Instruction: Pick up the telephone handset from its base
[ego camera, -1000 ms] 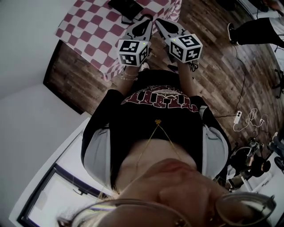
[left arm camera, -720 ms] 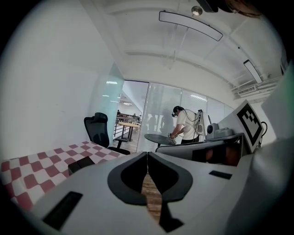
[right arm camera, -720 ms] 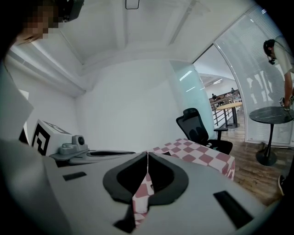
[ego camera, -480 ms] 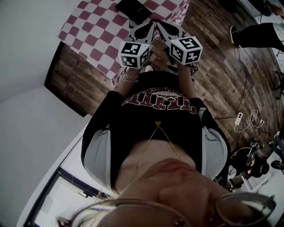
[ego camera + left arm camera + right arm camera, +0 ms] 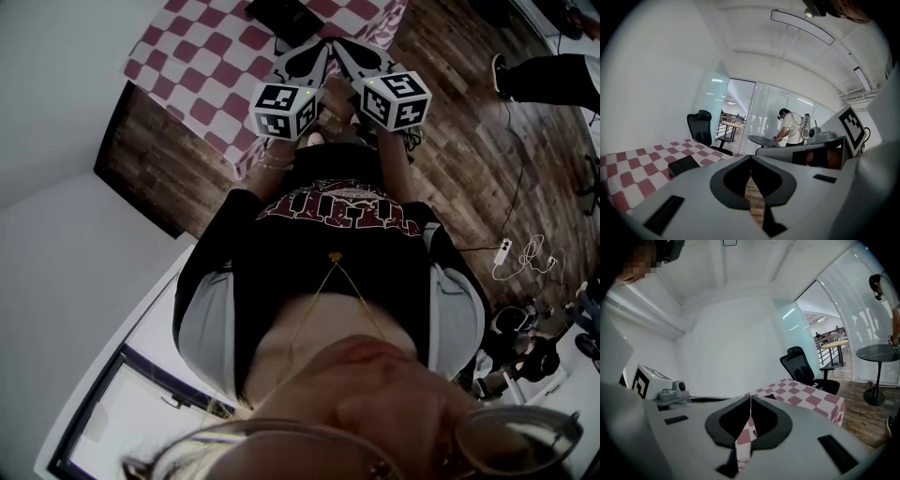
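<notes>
The black telephone (image 5: 281, 13) lies on a table with a red-and-white checked cloth (image 5: 202, 56), at the top of the head view. In the left gripper view the telephone (image 5: 683, 165) shows as a dark block on the cloth, to the left of the jaws. My left gripper (image 5: 320, 47) and right gripper (image 5: 338, 45) are held side by side in front of my body, tips close together near the table's edge and short of the phone. The left gripper (image 5: 751, 158) and the right gripper (image 5: 750, 398) are both shut with nothing between their jaws.
A black office chair (image 5: 700, 127) stands beyond the table. Another person (image 5: 790, 129) works at a round table (image 5: 764, 139) further off. On the wooden floor to the right lie cables and a power strip (image 5: 504, 247). Someone's legs (image 5: 553, 73) are at the upper right.
Both grippers have edged forward together toward the table; the checked cloth and phone now sit nearer their tips. The jaws have stayed shut.
</notes>
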